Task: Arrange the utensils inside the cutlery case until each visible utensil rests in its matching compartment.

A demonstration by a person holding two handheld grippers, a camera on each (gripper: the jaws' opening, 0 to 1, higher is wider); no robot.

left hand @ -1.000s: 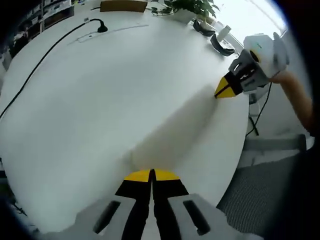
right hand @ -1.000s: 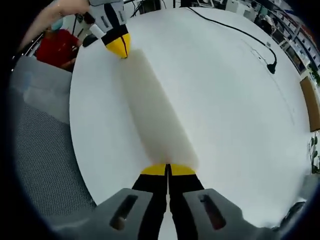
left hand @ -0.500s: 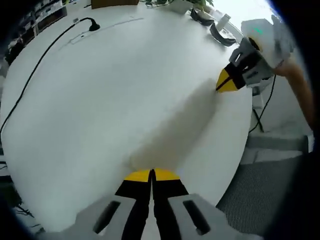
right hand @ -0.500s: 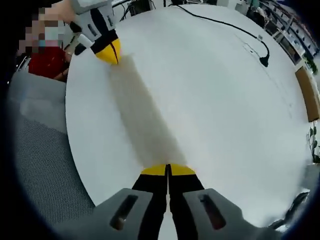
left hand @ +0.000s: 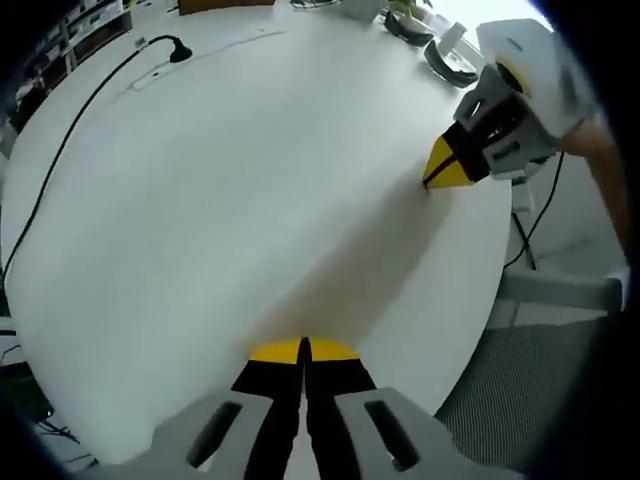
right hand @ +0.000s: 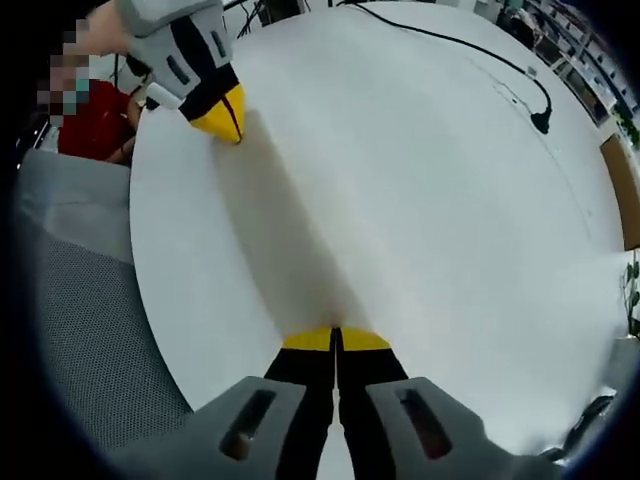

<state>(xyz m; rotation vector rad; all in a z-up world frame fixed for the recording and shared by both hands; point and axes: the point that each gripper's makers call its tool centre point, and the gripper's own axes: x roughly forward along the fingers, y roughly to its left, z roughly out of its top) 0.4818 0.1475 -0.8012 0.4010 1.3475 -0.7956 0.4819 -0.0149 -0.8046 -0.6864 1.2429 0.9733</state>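
- The left gripper rises from the bottom of the left gripper view with its yellow-tipped jaws pressed together and no gap between them.
- The right gripper stands the same way in the right gripper view, its jaws closed tip to tip.
- A long pale case lies on the white round table, near the table's edge. It is blurred to a greyish band, so its compartments and contents cannot be made out.
- In the left gripper view, the near end of the case meets the left gripper's tips. Its far end reaches the closed yellow tip of the right gripper, which comes in from the upper right.
- In the right gripper view, the case runs from the right gripper's tips up and leftward to the left gripper, whose yellow tip touches its far end.
- I cannot tell whether either pair of jaws pinches a thin edge of the case or only sits against it.
- A black cable crosses the far side of the table, well apart from the case, and ends in a plug.
- A grey mesh chair stands just beside the table's edge.
- A person's forearm shows behind the right gripper.
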